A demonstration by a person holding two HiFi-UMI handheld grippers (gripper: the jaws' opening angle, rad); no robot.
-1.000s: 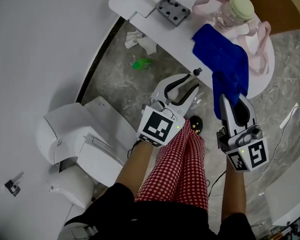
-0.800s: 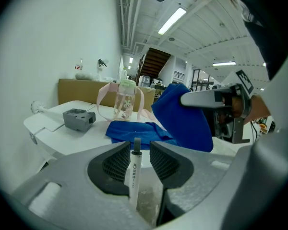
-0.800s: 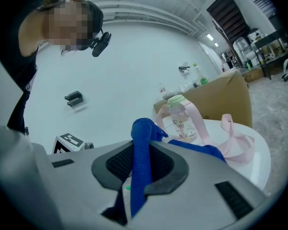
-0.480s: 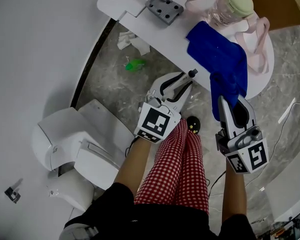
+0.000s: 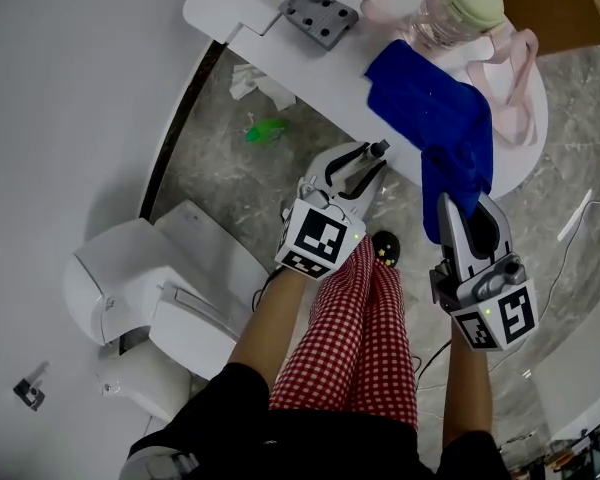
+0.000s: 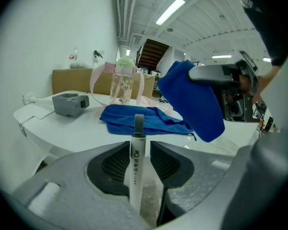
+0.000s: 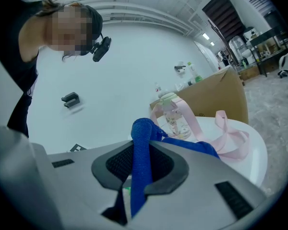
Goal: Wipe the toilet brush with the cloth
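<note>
The left tool (image 5: 355, 173) is clamped on the white handle of the toilet brush (image 6: 136, 169). Both jaws press on the handle, which stands upright between them. Its grey-capped end pokes out past the jaw tips, just short of the edge of the white bench (image 5: 370, 33). The brush head cannot be seen in any view.

The right tool (image 5: 467, 213) is closed on a bunched corner of the blue cloth (image 5: 435, 118). The pinched fold rises between its jaws and sticks out above them. From there the cloth runs over the near edge of the bench, and most of it lies spread on the bench top. The two tools sit side by side just off that near edge, apart from each other. The raised part of the cloth hangs to the right of the brush handle, not touching it.

On the bench, beyond the cloth, stands a clear bottle (image 5: 450, 13) with a pale green lid, and a pink strap (image 5: 515, 88) loops around it. A grey block (image 5: 320, 16) sits on the bench to the left of the cloth. A cardboard box (image 5: 570, 8) stands behind the bench. Below the bench, on the floor to its left, is a white toilet (image 5: 150, 288).
</note>
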